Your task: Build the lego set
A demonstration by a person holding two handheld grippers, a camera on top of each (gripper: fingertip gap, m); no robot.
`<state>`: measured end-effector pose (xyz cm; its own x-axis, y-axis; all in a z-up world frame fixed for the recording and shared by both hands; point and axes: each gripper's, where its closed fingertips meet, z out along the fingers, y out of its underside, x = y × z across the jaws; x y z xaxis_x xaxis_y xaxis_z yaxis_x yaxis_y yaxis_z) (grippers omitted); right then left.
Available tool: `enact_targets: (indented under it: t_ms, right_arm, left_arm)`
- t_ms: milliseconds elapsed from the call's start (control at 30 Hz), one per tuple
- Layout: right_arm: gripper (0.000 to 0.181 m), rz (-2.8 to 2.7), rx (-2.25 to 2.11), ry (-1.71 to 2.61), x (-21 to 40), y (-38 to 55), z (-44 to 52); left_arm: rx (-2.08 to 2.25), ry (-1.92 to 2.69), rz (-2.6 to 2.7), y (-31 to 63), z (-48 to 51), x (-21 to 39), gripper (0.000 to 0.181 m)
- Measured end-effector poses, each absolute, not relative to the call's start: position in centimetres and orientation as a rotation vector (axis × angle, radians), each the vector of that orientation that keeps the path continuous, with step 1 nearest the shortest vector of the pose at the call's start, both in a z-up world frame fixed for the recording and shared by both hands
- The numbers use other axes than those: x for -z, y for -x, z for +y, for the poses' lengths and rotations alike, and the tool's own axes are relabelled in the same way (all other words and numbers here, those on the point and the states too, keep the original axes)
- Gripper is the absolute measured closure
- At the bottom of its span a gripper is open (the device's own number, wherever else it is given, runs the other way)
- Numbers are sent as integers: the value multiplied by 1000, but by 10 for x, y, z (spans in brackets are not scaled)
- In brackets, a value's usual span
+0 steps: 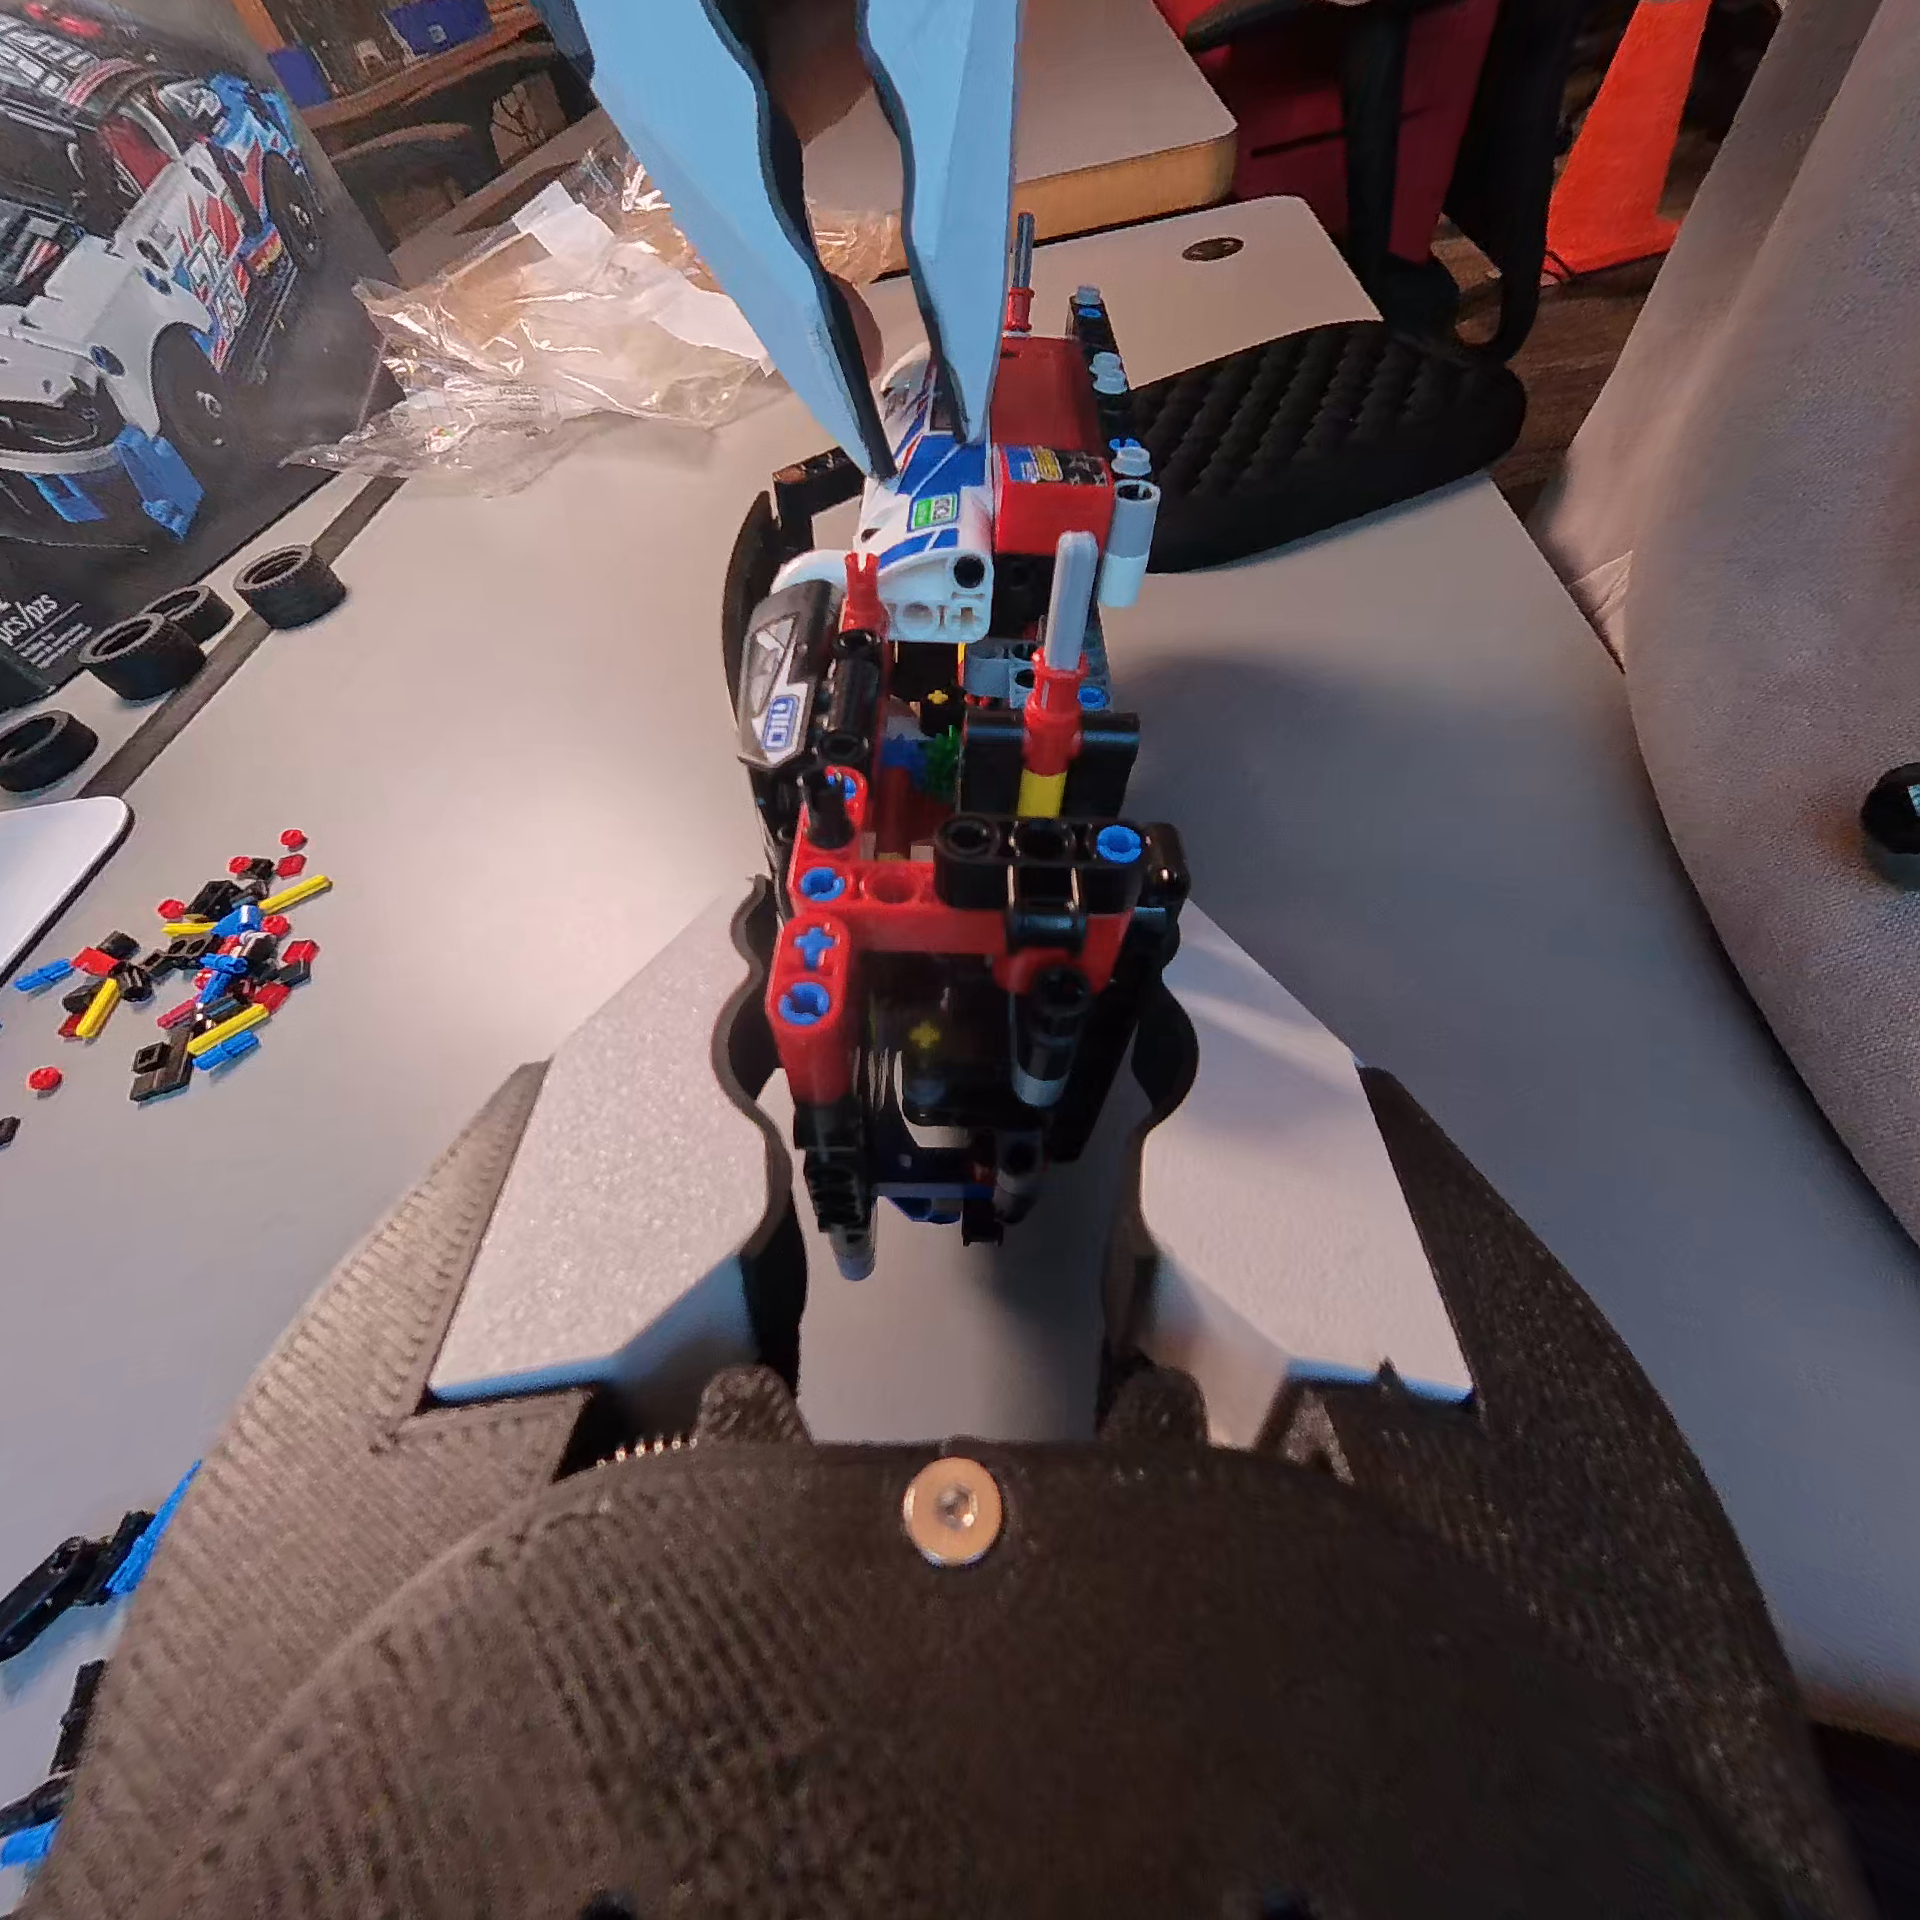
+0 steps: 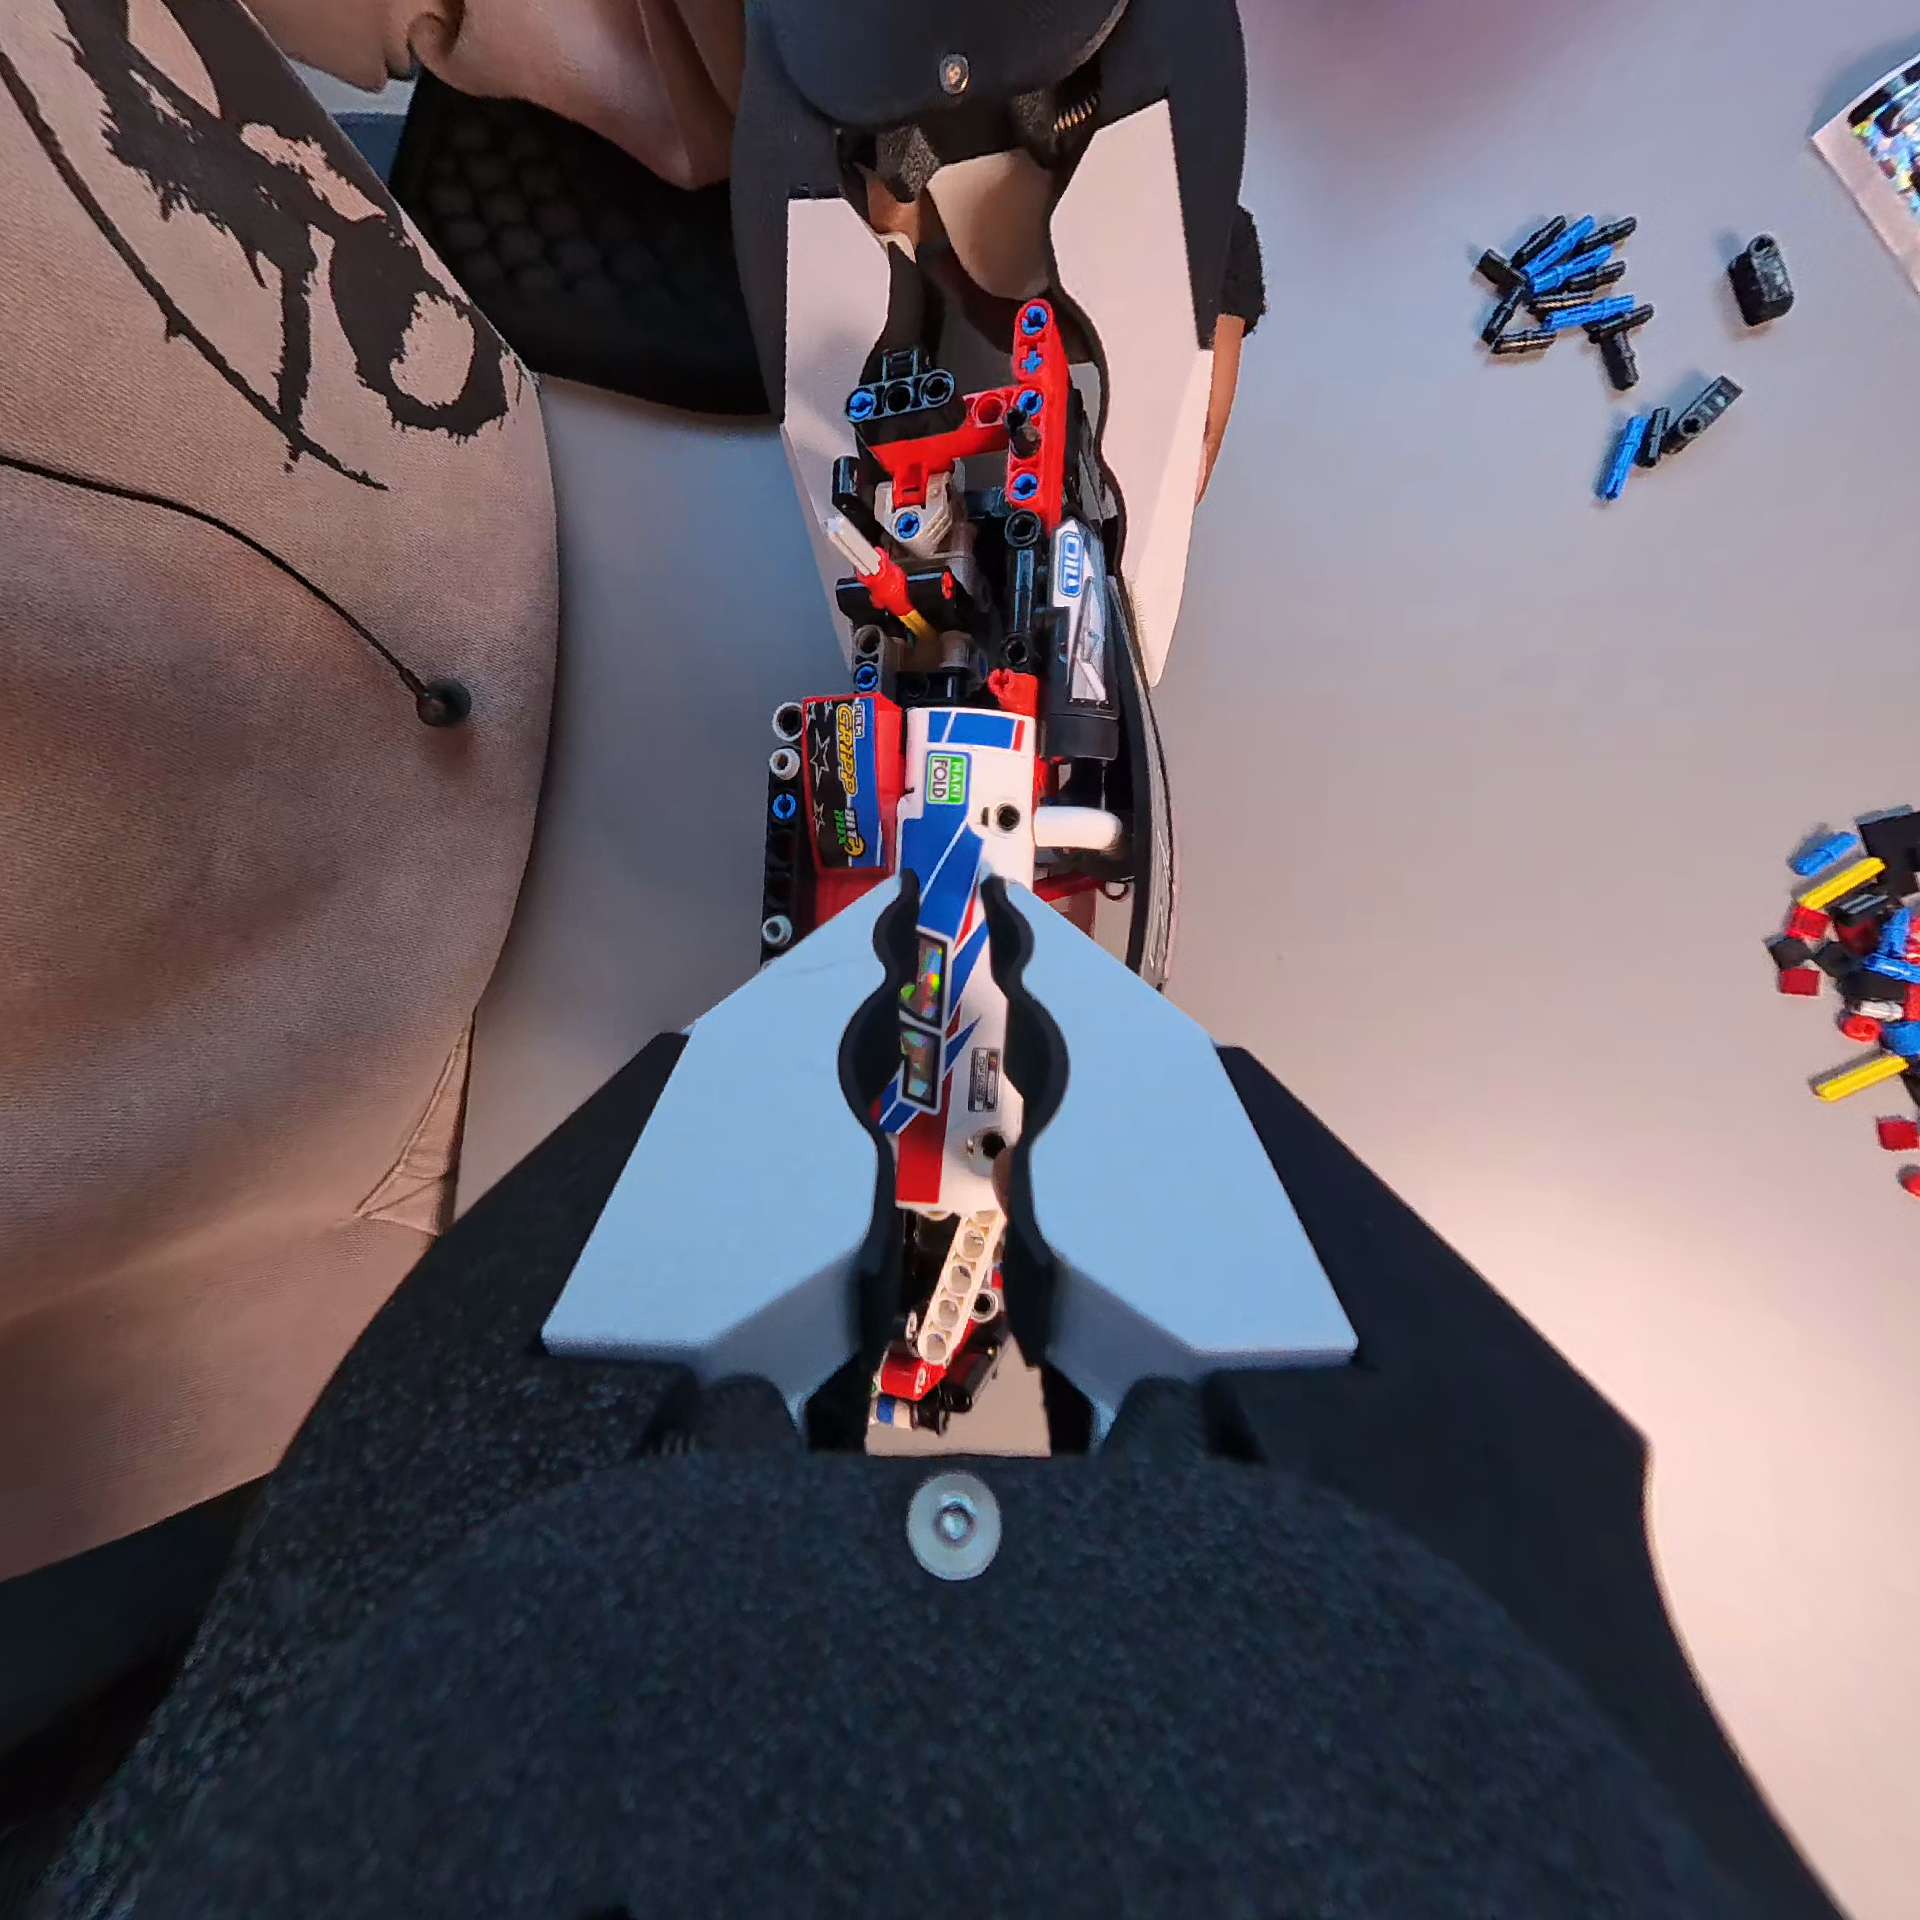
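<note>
A grey table (image 1: 540, 665) spans the scene. At its far left lie crumpled clear plastic bags (image 1: 551, 343). Beyond the far edge stands a black mesh chair seat (image 1: 1320, 436). A tan garment with black print (image 2: 239, 623) fills the left of the right wrist view.

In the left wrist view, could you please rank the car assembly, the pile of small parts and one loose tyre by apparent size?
1. Car assembly, though nearest the camera.
2. Pile of small parts.
3. Loose tyre, though farther off, so unsure.

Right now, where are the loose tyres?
Left wrist view, far left: four black tyres on the grey table, beside the set's box, behind the small-parts pile.
</note>
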<state>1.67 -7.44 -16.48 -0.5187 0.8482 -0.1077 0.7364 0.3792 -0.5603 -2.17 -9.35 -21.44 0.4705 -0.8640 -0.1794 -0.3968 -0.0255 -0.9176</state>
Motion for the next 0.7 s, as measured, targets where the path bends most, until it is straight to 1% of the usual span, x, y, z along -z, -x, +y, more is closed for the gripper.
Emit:
enact_targets:
  t_ms: [133, 200, 333, 500, 700]
  right_arm:
    - [171, -2428, -841, 1422, 165, -20, -72]
    - [181, -2422, -843, 1424, 164, -22, -70]
    - [181, -2403, -845, 1426, 164, -25, -68]
    - [172, -2407, -853, 1442, 165, -30, -67]
    - [175, -2383, -880, 1465, 164, -35, -64]
  left_arm:
    - [536, 1628, 1109, 22, -93, 214, 114]
    - [536, 1629, 1109, 22, -93, 214, 114]
    - [534, 1624, 1112, 22, -93, 214, 114]
    - [541, 1627, 1108, 22, -93, 214, 114]
    - [542, 1628, 1107, 22, -93, 215, 114]
